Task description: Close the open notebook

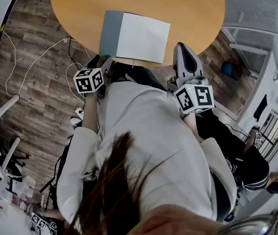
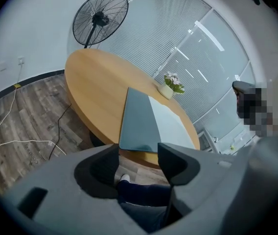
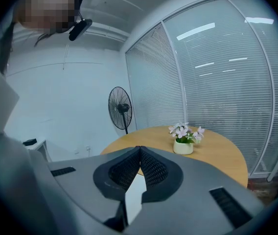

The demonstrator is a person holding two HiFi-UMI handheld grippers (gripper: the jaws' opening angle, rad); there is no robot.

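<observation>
In the head view the notebook point(image 1: 141, 37) lies open at the near edge of the table point(image 1: 75, 13), ahead of both grippers. Its grey cover is to the left and its white page to the right, its long side follows the edge, and the fold runs away from the person. The left gripper point(image 1: 104, 61) hangs just off the cover's near corner, seemingly nearer than the right gripper point(image 1: 181, 48). In the left gripper view the jaws are spread and empty, with the notebook just ahead. In the right gripper view the jaws are pressed together, pinching nothing.
</observation>
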